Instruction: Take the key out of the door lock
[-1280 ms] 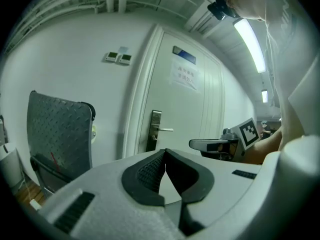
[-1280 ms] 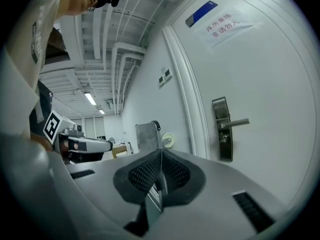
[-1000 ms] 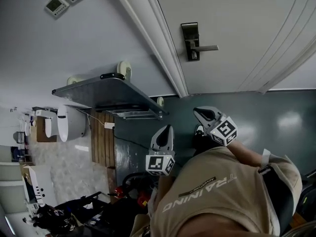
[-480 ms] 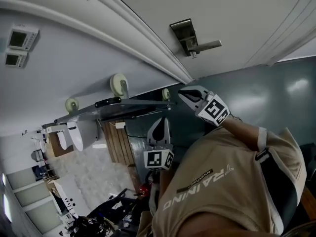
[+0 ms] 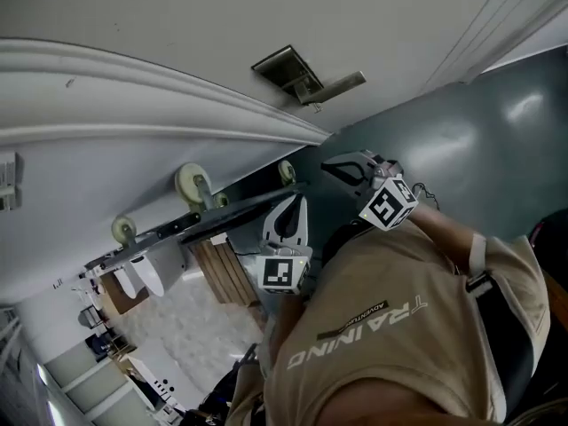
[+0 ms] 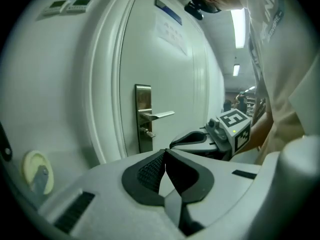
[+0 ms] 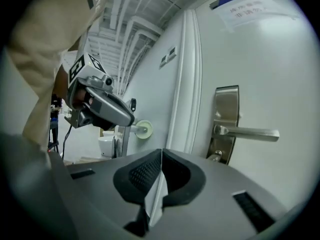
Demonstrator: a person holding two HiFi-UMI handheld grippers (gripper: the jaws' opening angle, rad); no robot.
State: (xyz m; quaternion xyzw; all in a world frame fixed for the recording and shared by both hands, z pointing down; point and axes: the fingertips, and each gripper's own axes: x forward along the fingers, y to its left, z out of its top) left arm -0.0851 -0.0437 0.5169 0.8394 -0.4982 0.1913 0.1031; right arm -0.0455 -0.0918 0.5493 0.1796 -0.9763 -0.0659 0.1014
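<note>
Left gripper (image 6: 165, 155) and right gripper (image 7: 161, 155): jaws together, empty, both aimed at far brushed-metal lock plate (image 6: 143, 116). Small metal key (image 6: 147, 133) below lever, untouched. Likely lining up the approach.

Brushed metal lock plate (image 7: 227, 106), smooth door (image 7: 260, 59)

Flat cart (image 5: 209, 223) near the grey wall (image 5: 106, 158), with cream caster wheels (image 5: 193, 185) showing (three in the head view). White bin (image 5: 153, 270) and wood slats (image 5: 227, 272) are just beside it. Teal floor (image 5: 497, 140). Two control panels (image 6: 67, 5) sit high on the wall. Ceiling strip lights (image 6: 239, 26) are lit.
</note>
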